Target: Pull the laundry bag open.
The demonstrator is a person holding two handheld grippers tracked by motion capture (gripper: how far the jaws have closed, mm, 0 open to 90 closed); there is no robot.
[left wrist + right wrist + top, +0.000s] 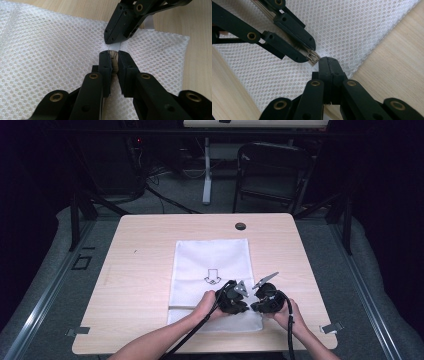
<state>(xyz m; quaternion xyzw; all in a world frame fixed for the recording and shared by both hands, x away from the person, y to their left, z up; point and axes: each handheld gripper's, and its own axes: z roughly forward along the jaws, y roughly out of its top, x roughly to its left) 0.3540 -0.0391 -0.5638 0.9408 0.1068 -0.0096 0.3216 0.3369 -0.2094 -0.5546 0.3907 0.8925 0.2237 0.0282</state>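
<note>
A white mesh bag (210,255) lies flat on the wooden table (140,270), and both grippers meet tip to tip at its near right part. My left gripper (113,53) is shut on a small beige zipper pull (114,57) on the mesh (50,50). Directly opposite, my right gripper (112,40) pinches a white tape strip (115,46) of the bag just beyond the pull. In the right gripper view its own jaws (329,60) stand shut at the mesh (352,25), with the left gripper (312,53) holding the pull (313,58) a finger's width away.
A black arrow print (212,277) marks the bag's middle. A dark round grommet (240,226) sits in the table near its far edge. Beyond the table stand a folding chair (272,170) and a white desk leg (206,170). Bare wood flanks the bag on both sides.
</note>
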